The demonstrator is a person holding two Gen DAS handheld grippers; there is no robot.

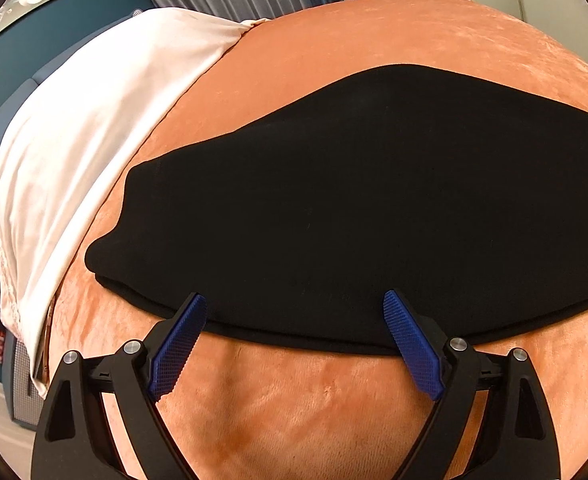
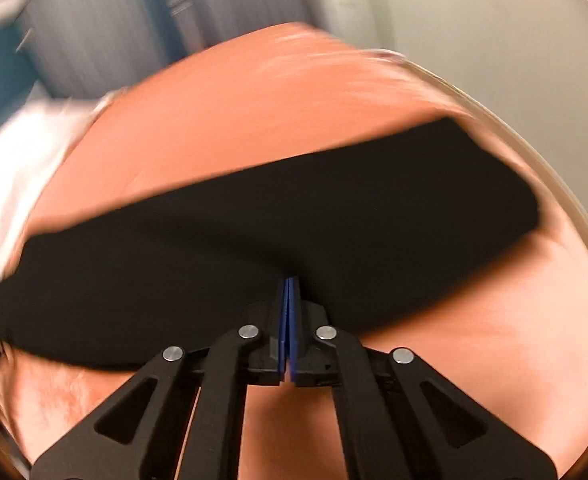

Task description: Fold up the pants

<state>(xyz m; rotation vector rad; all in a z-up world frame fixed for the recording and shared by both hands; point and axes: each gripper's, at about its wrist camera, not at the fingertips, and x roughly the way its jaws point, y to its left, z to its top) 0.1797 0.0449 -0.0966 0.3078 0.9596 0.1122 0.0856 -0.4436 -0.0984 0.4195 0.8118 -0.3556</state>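
Our left gripper stands wide apart at the black pants' near edge. Our right gripper is pressed together over them; we cannot tell whether cloth is pinched.

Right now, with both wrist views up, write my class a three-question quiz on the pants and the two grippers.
1. True or false: the left gripper is open.
2. The black pants lie on: A) an orange cover B) bare wood C) a blue mat.
3. What pale thing lies left of the pants in the left wrist view?

Key: 1 true. 2 A. 3 a white cloth. The right gripper is shut, blurred, over the pants' near edge.
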